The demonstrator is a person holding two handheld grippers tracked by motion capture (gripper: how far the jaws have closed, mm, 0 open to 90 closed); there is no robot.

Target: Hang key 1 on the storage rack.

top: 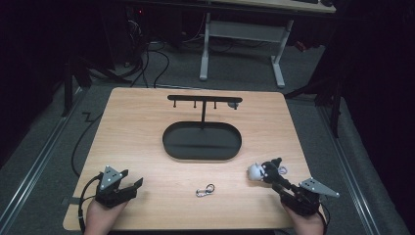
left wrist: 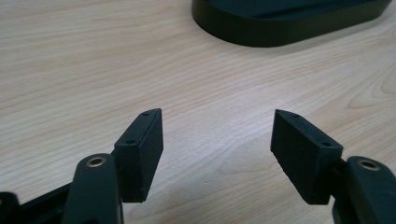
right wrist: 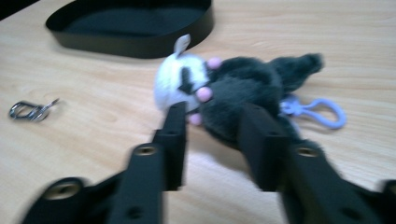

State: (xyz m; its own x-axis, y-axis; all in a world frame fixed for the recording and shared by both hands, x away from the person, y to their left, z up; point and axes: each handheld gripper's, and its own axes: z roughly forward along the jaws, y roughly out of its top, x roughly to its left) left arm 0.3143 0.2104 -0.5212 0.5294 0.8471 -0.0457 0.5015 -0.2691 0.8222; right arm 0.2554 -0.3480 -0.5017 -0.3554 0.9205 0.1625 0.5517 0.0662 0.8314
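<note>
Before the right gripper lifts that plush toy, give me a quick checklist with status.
1. Plush toy between the right gripper jaws: ok.
2. Pads firmly pressing the toy: cannot tell, the picture is blurred.
3. Toy's lilac clip free of the jaws: ok, it lies beside them on the table.
4. Left gripper open with nothing in it, off to the side: ok.
5. Metal clasp away from the toy: ok.
6. Rack hooks above the black tray free: cannot tell, something small sits at the right end.

Plush toy (top: pixel 264 171) right of carabiner (top: pixel 205 189); tray (top: pixel 201 141) behind both, table (top: pixel 137 127) centre.
</note>
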